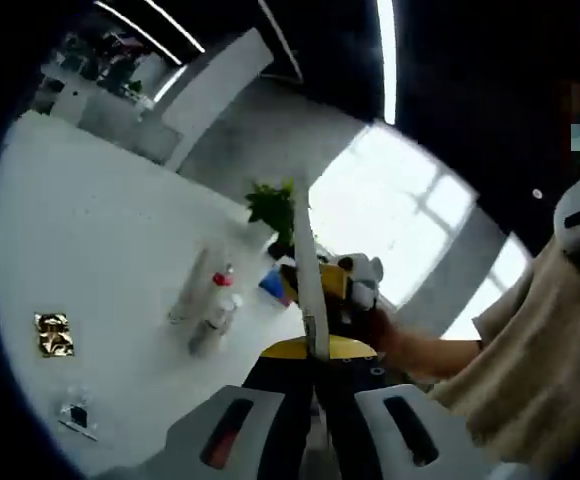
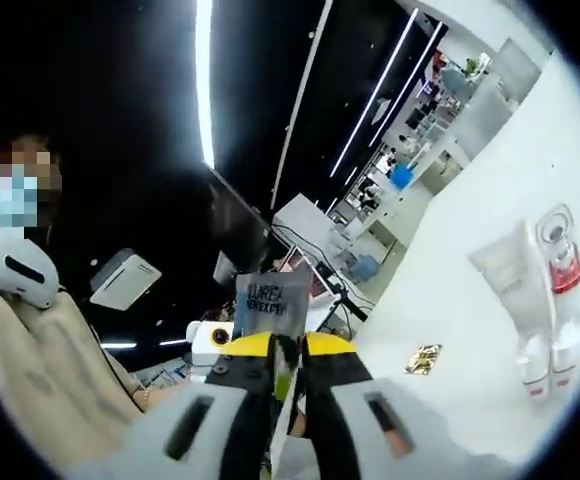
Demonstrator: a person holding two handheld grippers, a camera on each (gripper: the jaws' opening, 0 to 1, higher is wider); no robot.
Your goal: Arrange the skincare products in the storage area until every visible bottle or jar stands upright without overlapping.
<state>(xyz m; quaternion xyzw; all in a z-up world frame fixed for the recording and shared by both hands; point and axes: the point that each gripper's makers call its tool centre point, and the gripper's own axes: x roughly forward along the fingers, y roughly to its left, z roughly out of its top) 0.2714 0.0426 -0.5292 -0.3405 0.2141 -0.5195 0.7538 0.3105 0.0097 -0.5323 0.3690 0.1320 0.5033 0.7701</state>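
My right gripper (image 2: 275, 345) is shut on a flat grey tube (image 2: 270, 303) with dark lettering, held up in the air. My left gripper (image 1: 315, 350) is shut on a thin pale tube (image 1: 310, 270) seen edge-on; I cannot tell if it is the same tube. The right gripper (image 1: 345, 285), held by a hand (image 1: 400, 335), sits just behind that tube. On the white table (image 1: 100, 230) lie a clear tube (image 1: 192, 285) and a red-capped bottle (image 1: 220, 300). In the right gripper view a white tube (image 2: 515, 280), a red-banded bottle (image 2: 560, 270) and small white bottles (image 2: 535, 365) rest on the table.
A gold sachet (image 1: 54, 333) (image 2: 423, 359) and a small clear packet (image 1: 78, 413) lie on the table. A green plant (image 1: 275, 210) and a blue item (image 1: 275, 285) stand near its far edge. A person in a beige top (image 1: 550, 360) is close by.
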